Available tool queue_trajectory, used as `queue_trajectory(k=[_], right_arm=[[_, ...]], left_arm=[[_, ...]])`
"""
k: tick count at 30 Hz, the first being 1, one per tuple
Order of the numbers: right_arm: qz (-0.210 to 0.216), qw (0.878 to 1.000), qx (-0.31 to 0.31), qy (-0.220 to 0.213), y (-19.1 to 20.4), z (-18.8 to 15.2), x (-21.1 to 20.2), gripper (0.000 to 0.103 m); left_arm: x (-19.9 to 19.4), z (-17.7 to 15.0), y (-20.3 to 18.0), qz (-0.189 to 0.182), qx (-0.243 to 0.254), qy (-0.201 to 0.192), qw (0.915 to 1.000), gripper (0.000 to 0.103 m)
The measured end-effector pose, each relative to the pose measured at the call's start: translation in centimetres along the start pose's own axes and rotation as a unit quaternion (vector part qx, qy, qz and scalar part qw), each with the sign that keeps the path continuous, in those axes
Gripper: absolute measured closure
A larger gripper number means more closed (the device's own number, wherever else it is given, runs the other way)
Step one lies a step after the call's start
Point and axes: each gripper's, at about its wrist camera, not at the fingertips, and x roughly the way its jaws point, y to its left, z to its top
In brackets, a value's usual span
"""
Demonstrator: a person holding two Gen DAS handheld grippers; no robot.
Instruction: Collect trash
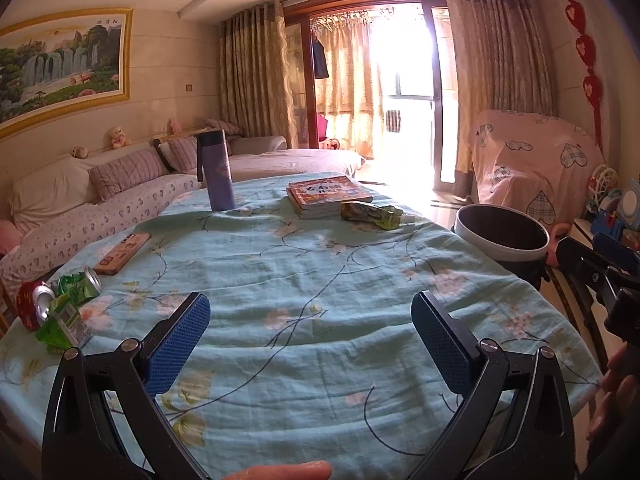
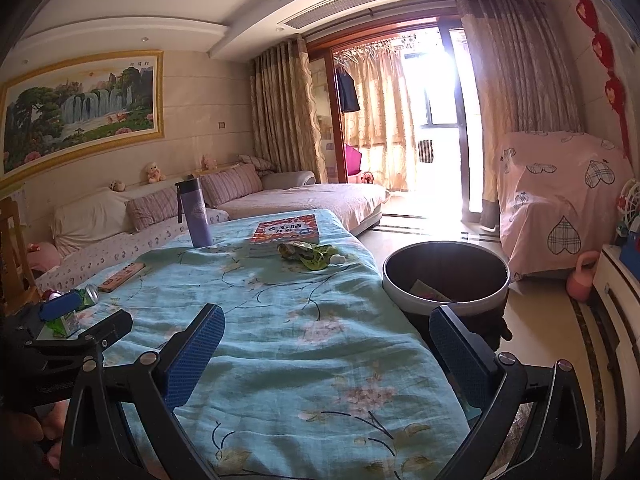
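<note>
The left gripper (image 1: 310,316) is spread wide with nothing between its blue pads (image 1: 180,344), hanging low over the near part of the table (image 1: 320,264). The right gripper (image 2: 326,334) is likewise released and bare, straddling the table's right edge, one pad over the cloth and the other over the bin (image 2: 446,278).

The flowered cloth ahead of both grippers is bare and wrinkled, open from the near edge up to the books (image 1: 328,196). The bin stands on the floor just beside the table's right edge, its mouth wide and dark, with some paper already inside.

The trash lies in two lots. At the table's left edge is a heap: a crushed red can (image 1: 34,302), a crushed green can (image 1: 82,284) and a green carton (image 1: 60,320), all touching or nearly so, just left of the left gripper's left pad. At the far right of the table, touching the books' near side, lies a crumpled green wrapper (image 1: 372,212), well apart from both grippers.

A purple bottle (image 1: 218,170) stands upright left of the books, and a flat wooden case (image 1: 122,254) lies between bottle and cans.
</note>
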Motion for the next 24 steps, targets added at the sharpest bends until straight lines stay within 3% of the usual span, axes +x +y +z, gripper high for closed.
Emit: queue_trajectory(k=[24], right_arm=[[0.006,1.000,0.000,0.000,0.19,0.20,-0.12,0.000]], left_arm=[[0.03,-0.01,-0.07,-0.002,0.000,0.002,1.0000,0.000]])
